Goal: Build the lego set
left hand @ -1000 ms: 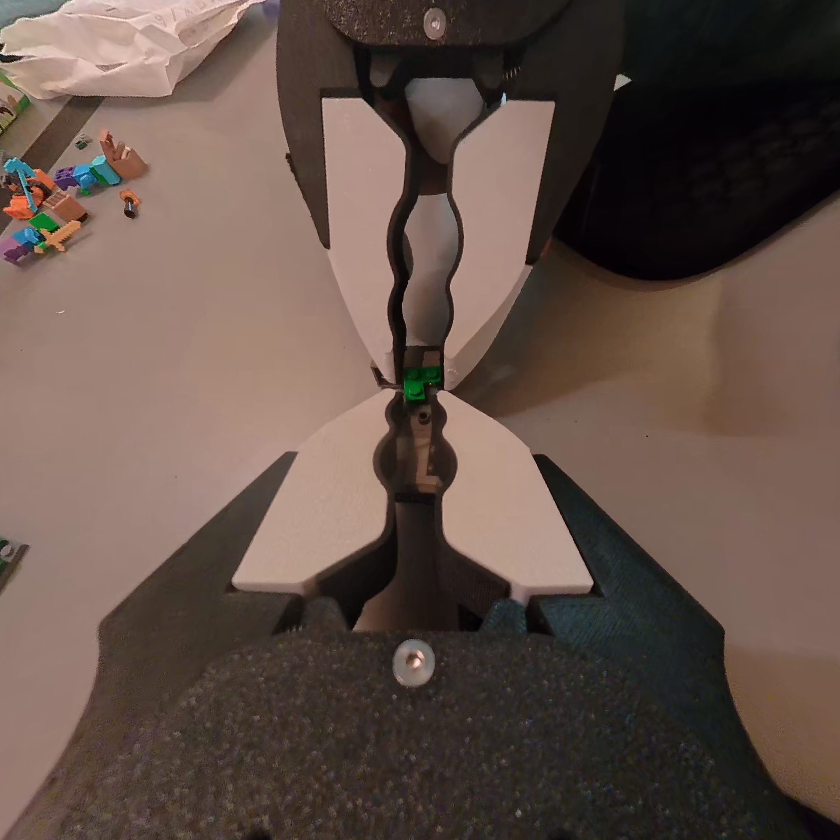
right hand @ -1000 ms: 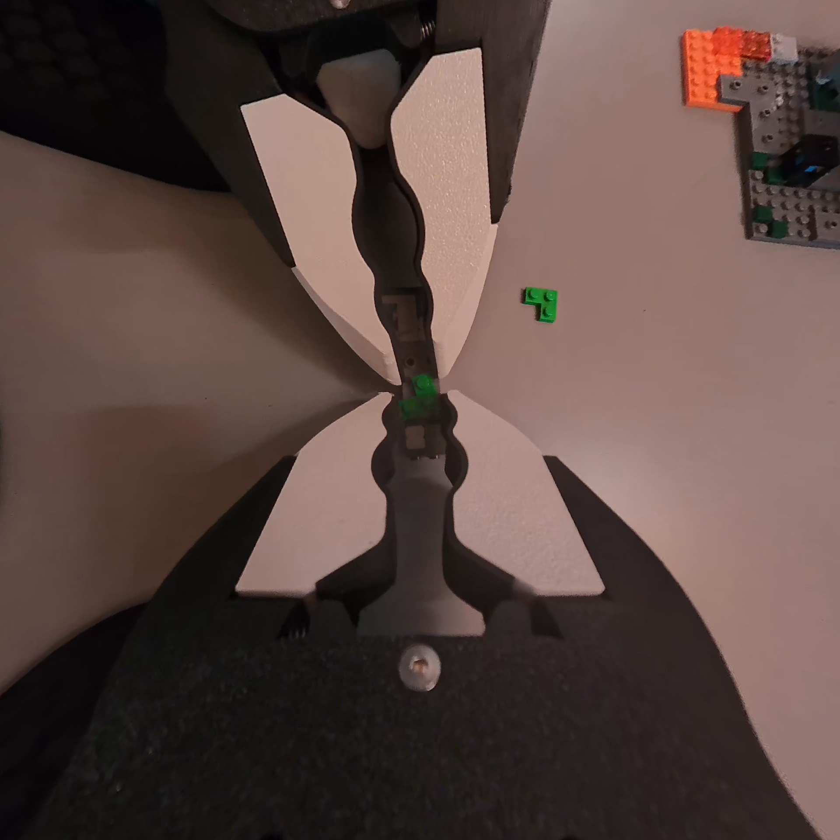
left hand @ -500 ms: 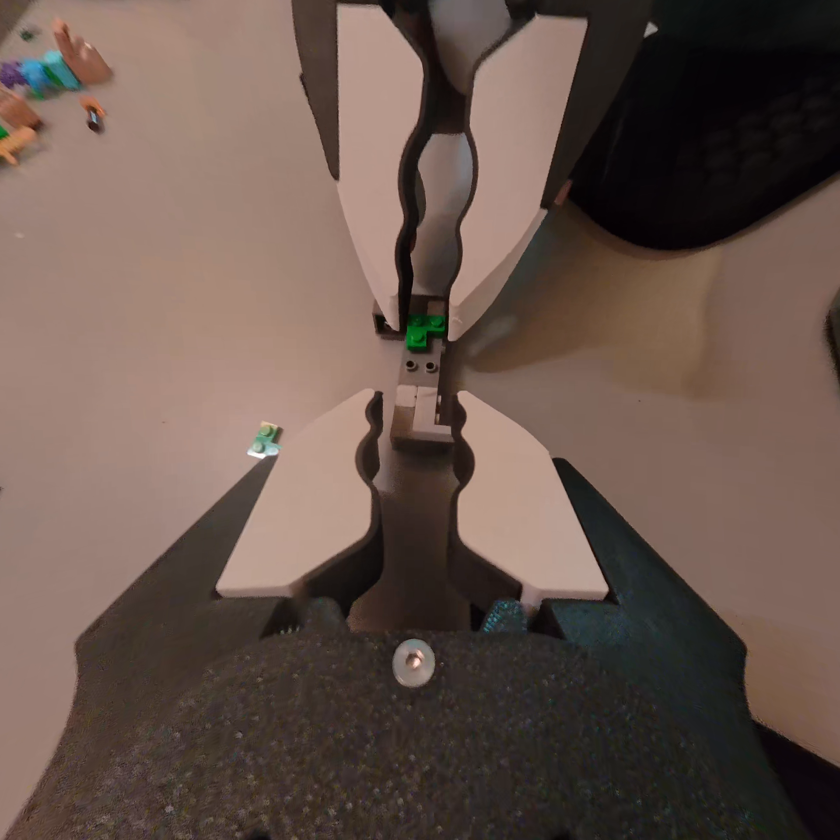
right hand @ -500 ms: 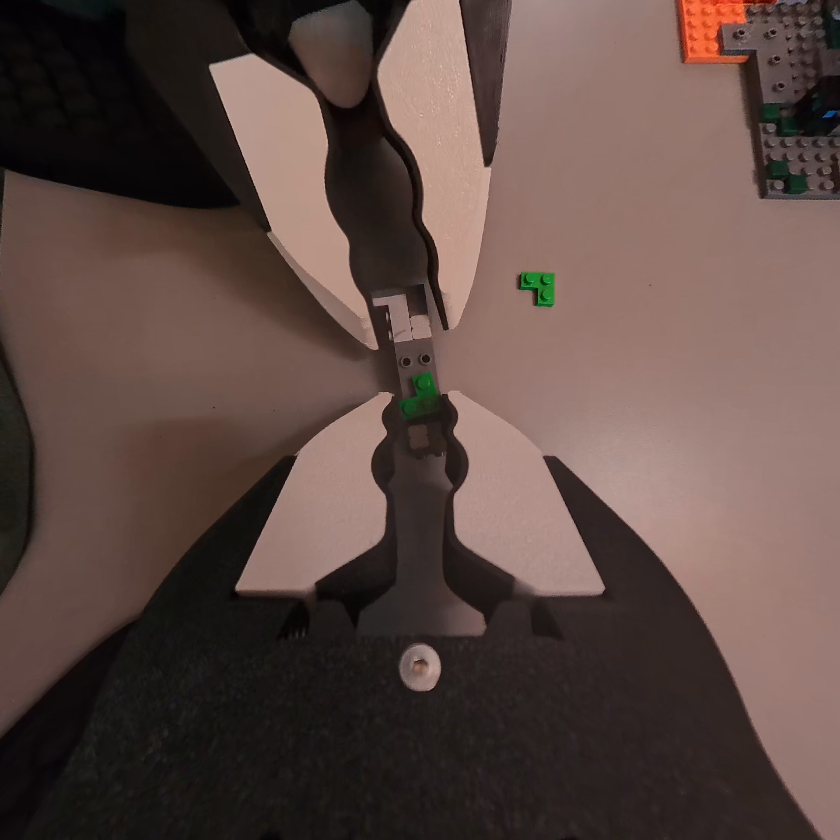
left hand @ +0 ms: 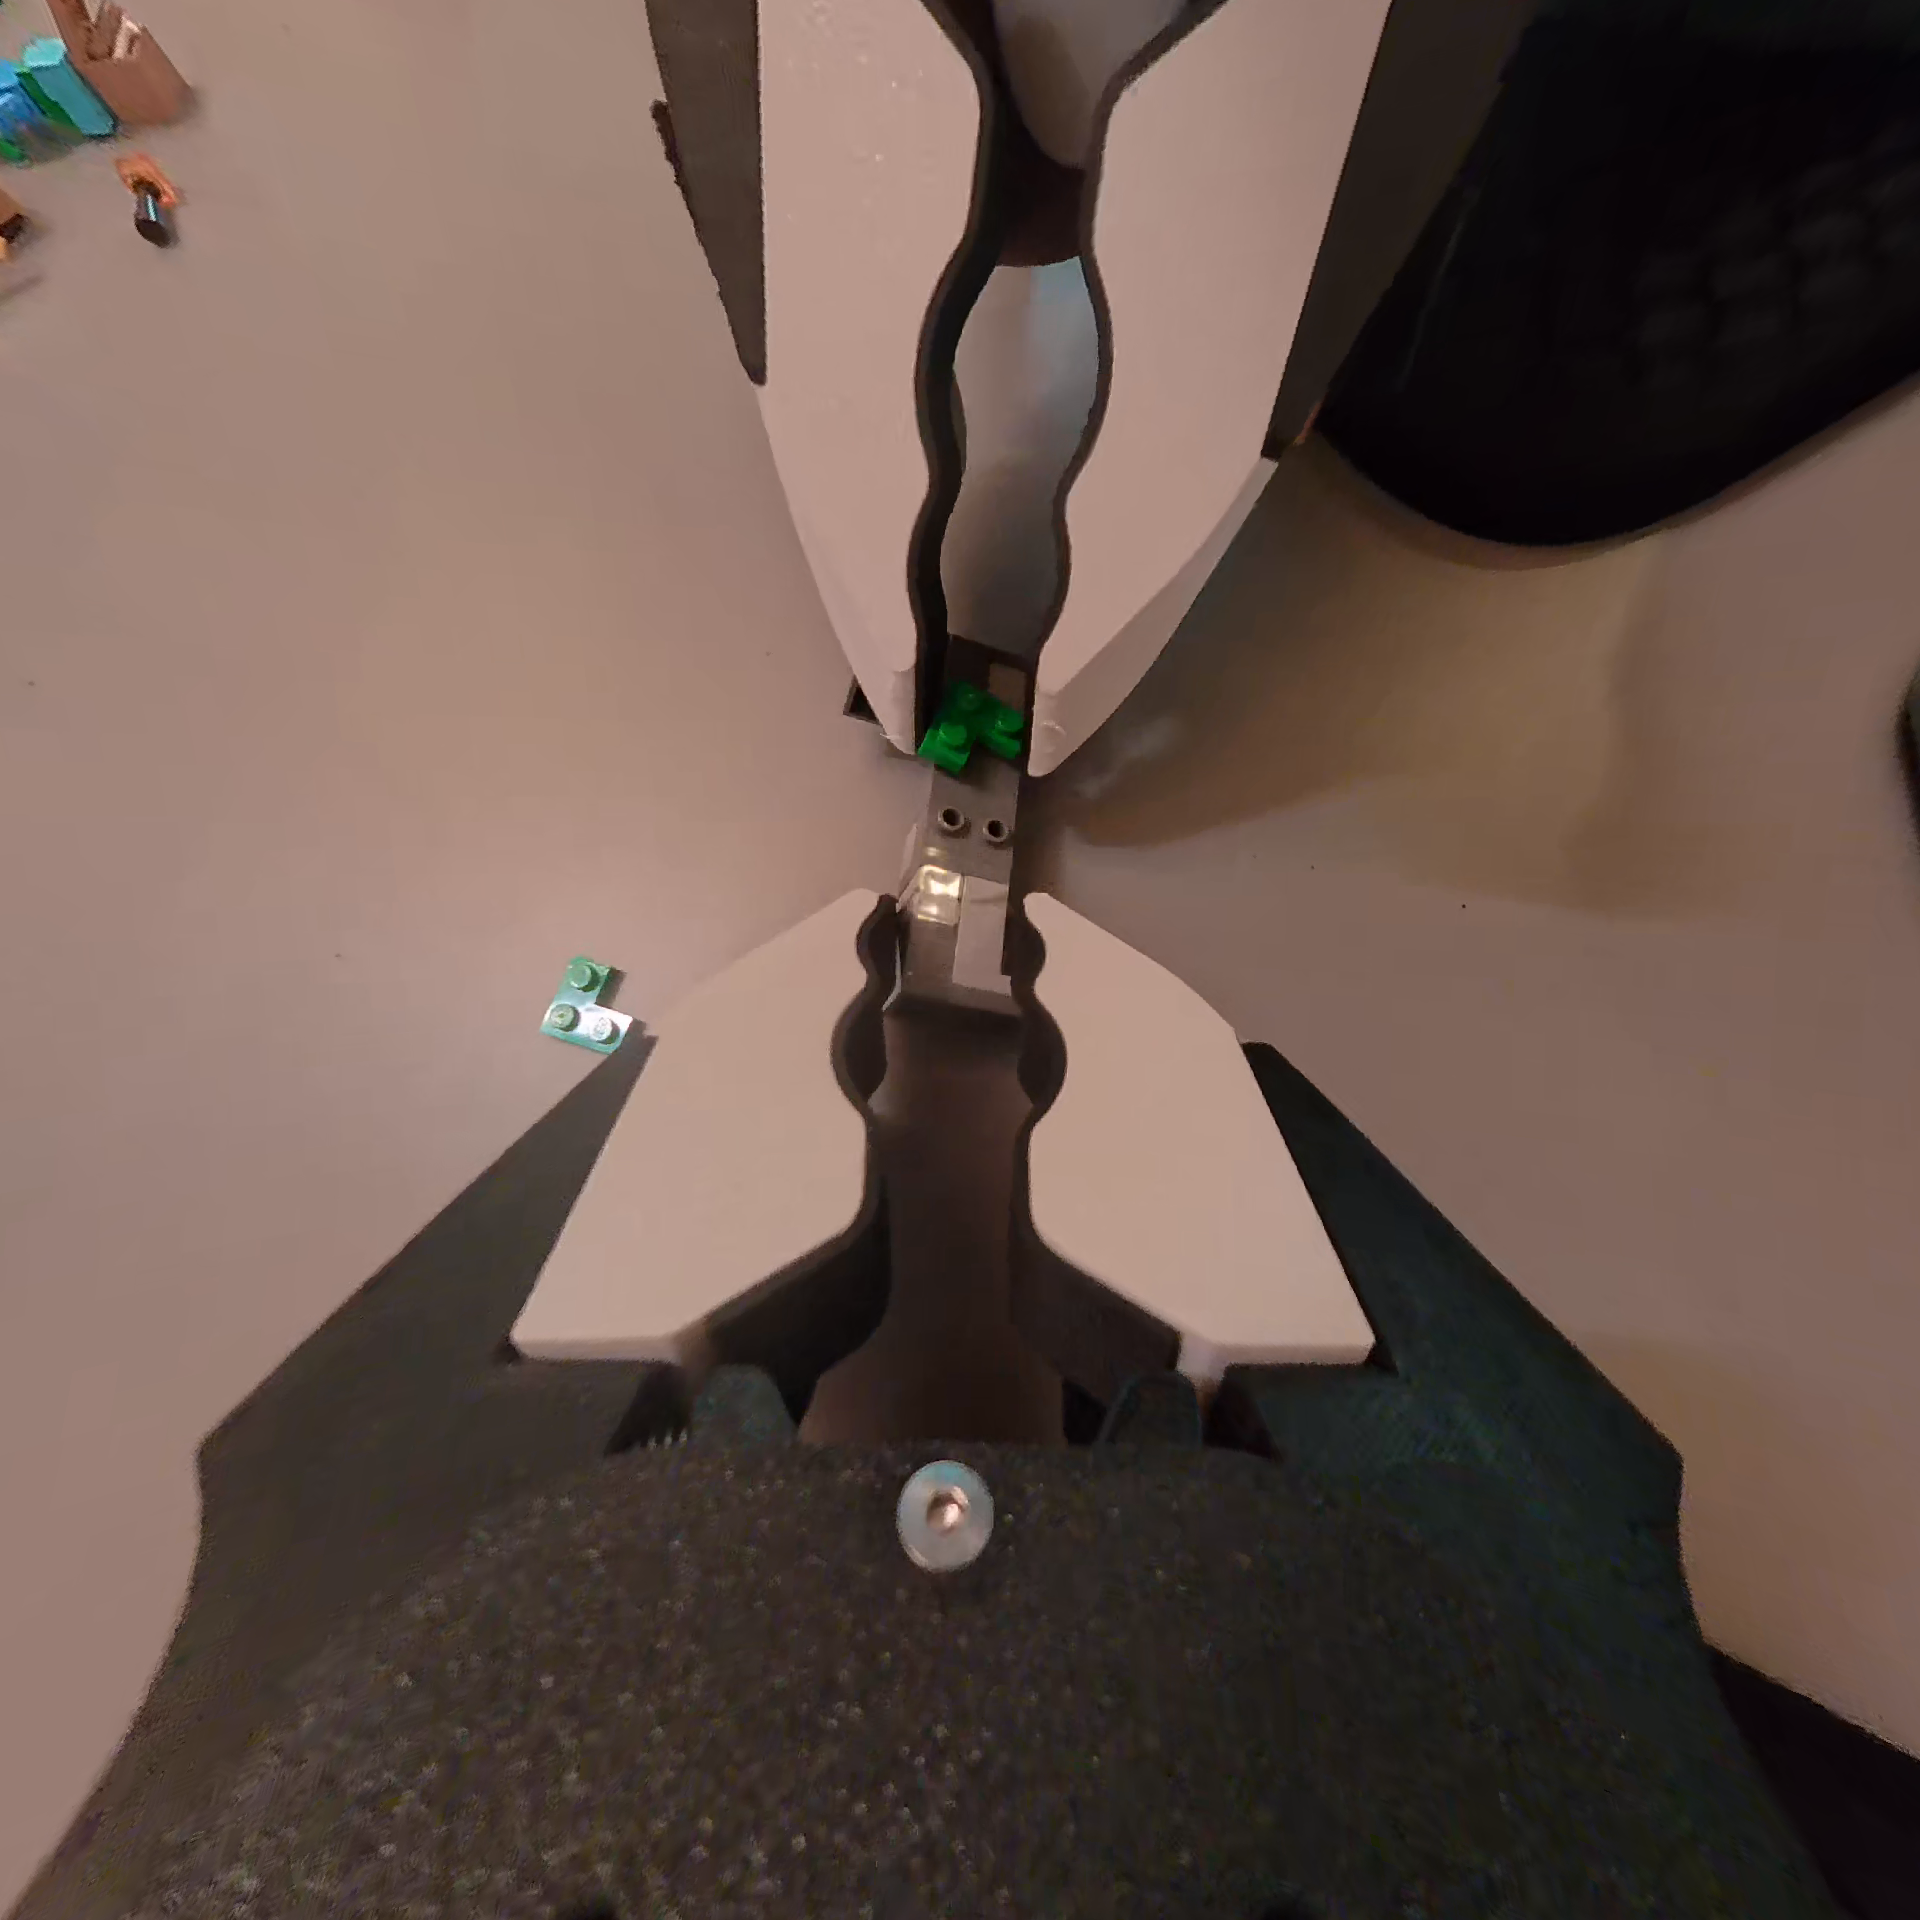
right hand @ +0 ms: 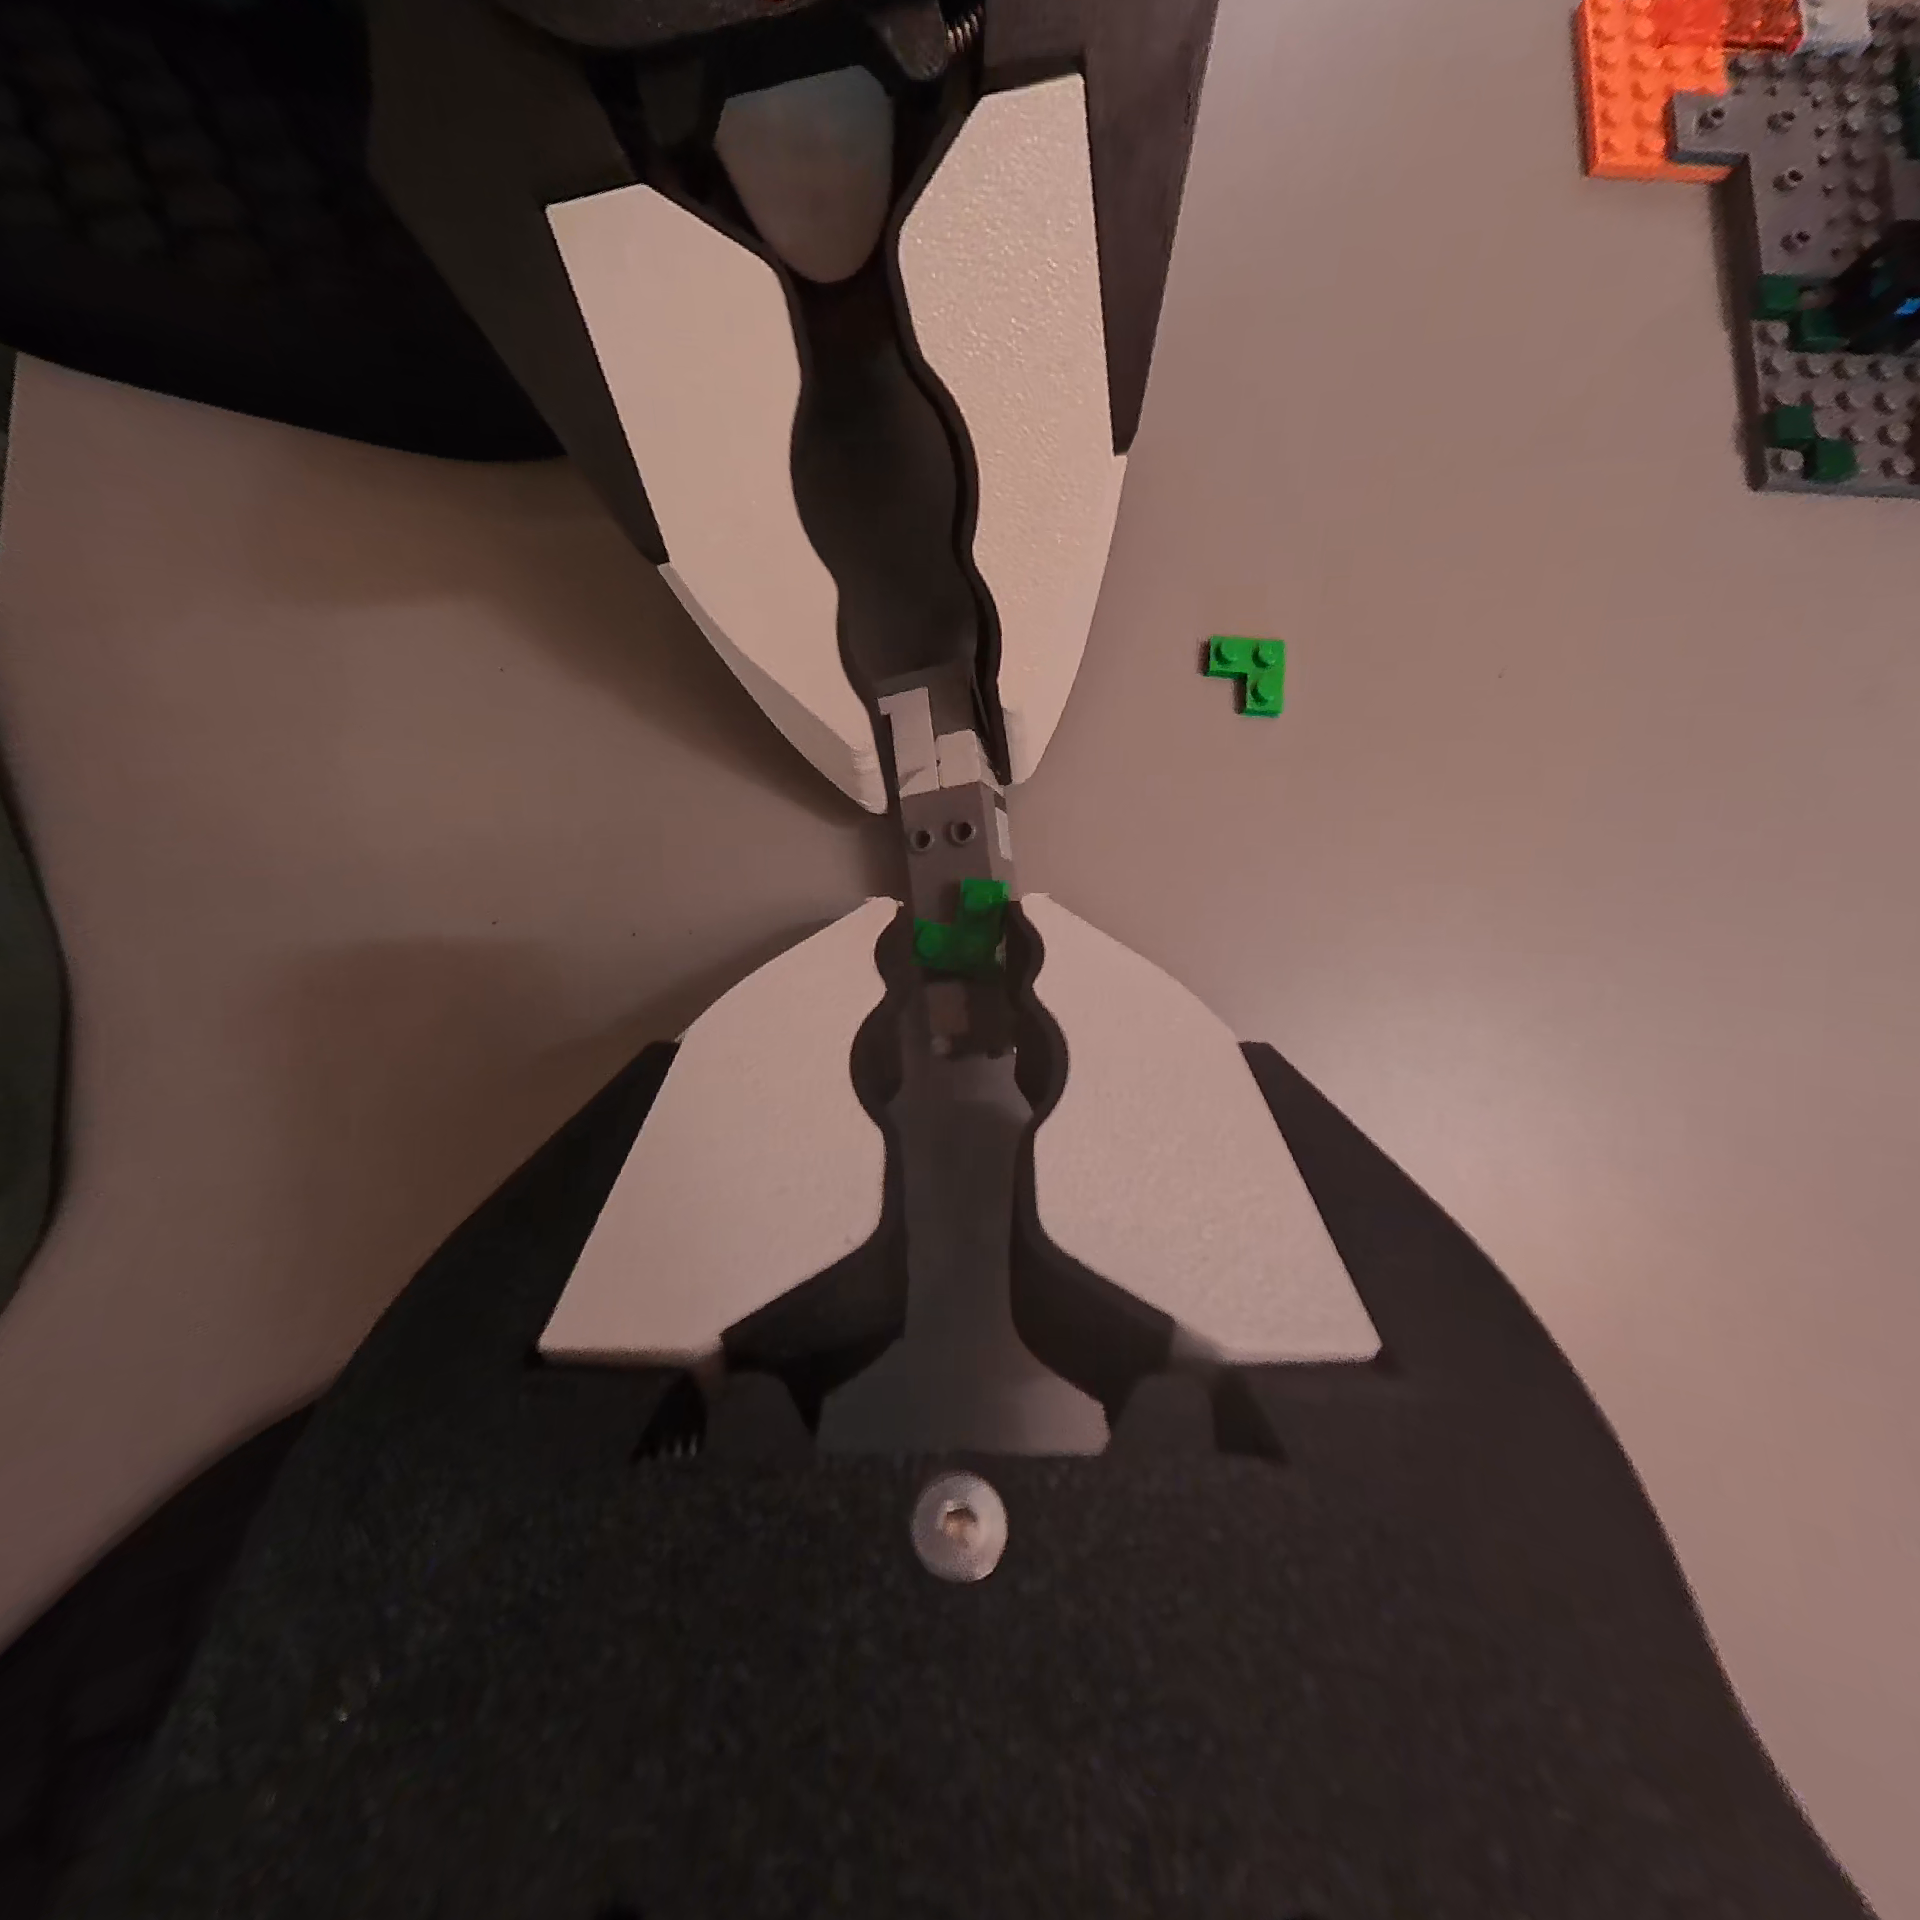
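While both grippers face tip to tip, left fingers point(left hand: 1122, 1049) and right fingers point(right hand: 1132, 1049) each clamp opposite ends of the grey brick assembly point(left hand: 968, 842) bearing a green corner plate point(left hand: 971, 724).

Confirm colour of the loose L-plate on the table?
Bright green L-plate; clearest in the right wrist view.

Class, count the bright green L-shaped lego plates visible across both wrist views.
2. One green plate sits on the grey piece held between both grippers; the other green plate lies loose on the table. Others may be hidden.
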The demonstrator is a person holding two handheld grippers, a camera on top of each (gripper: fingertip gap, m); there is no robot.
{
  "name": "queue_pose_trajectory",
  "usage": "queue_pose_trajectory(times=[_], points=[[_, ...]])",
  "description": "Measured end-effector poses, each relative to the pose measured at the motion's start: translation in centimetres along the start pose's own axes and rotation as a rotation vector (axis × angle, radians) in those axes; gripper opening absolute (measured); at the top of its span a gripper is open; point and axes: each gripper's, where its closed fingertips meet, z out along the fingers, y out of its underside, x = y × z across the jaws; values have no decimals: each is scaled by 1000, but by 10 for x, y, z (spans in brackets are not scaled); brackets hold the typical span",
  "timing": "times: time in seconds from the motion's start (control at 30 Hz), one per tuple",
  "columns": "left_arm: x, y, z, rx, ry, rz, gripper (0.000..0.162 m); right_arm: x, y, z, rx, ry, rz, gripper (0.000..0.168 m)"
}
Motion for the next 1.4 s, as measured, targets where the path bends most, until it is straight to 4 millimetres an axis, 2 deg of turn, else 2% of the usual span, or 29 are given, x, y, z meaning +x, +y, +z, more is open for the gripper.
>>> queue_pose_trajectory(times=[0.4, 0.9, 1.13, 1.27, 1.4], points=[[3, -1, -2, 17, 79, -84, 20, -4, 3, 1, -26, -9, -59, 18], [3, -2, -2, 25, 86, -91, 20, -1, 2, -3, -15, 1, -59, 19], [2, -2, -2, 26, 86, -95, 20, -4, 0, -3, -35, 21, -100, 29], [2, -2, -2, 26, 85, -95, 20, -4, 2, 1, -49, 25, -97, 27], [3, -3, -2, 29, 89, -91, 20, -1, 6, 3, -62, 30, -87, 18]])
